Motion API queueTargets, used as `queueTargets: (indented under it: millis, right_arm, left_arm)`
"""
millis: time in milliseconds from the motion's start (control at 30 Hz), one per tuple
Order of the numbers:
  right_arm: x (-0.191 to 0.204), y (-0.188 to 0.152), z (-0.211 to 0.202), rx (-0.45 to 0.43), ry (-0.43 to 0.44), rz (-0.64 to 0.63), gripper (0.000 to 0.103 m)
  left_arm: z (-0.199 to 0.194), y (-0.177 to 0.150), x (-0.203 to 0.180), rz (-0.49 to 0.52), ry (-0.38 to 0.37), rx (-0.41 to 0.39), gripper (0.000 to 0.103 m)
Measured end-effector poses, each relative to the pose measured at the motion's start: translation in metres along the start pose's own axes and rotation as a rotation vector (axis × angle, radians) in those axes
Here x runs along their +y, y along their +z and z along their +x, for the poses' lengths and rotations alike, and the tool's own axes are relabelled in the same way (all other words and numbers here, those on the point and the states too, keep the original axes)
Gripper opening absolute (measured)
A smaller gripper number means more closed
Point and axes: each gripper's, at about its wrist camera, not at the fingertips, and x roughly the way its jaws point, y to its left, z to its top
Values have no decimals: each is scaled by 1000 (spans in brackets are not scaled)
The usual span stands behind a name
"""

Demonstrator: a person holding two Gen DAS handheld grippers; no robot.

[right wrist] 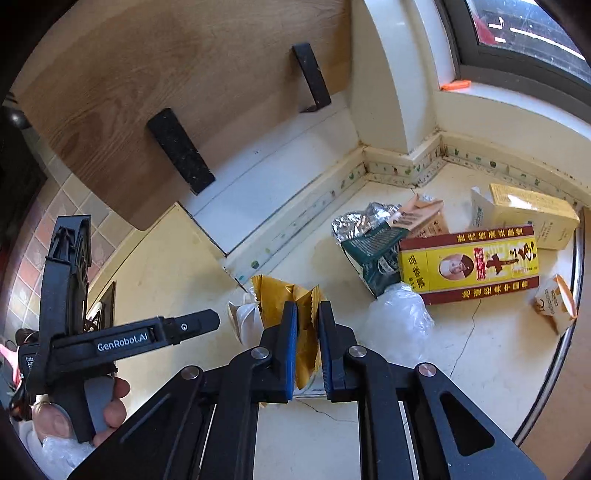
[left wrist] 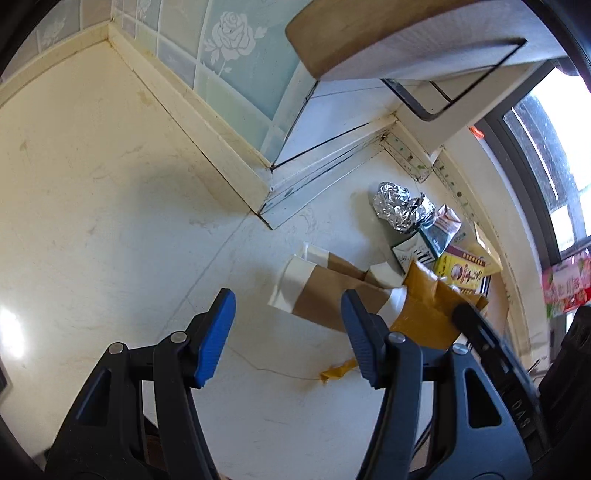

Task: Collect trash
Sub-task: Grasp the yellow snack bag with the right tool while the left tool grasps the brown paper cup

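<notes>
My right gripper is shut on a crumpled gold wrapper on the cream countertop. A flattened paper cup with a brown sleeve lies just ahead of my left gripper, which is open with nothing between its blue pads. The gold wrapper lies right of the cup. Behind it sit a foil ball, a green carton, a yellow-and-red box and a clear plastic bag. In the right wrist view a hand holds the left gripper at the left.
A cream box and a small orange-and-white carton lie near the counter's metal-rimmed right edge. A wooden shelf on black brackets hangs over the back wall. A window is at the far right and floral tiles at the left.
</notes>
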Motion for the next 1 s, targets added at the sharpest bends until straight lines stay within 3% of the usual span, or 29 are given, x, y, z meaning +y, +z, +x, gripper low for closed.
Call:
queueTargets:
  millis: [300,500,1000]
  right_arm:
    - [1,-24,-3,83,24,-7,10]
    - [-6,-44,-8,117,21,30,10]
    - [-33,-68,-28,137,-28,127,10]
  left_arm:
    - [12,-7,-13,-13,7,12,56]
    - [39,-18,-26,-4,48,78,56]
    - [46,-35,-37,94,49,56,53]
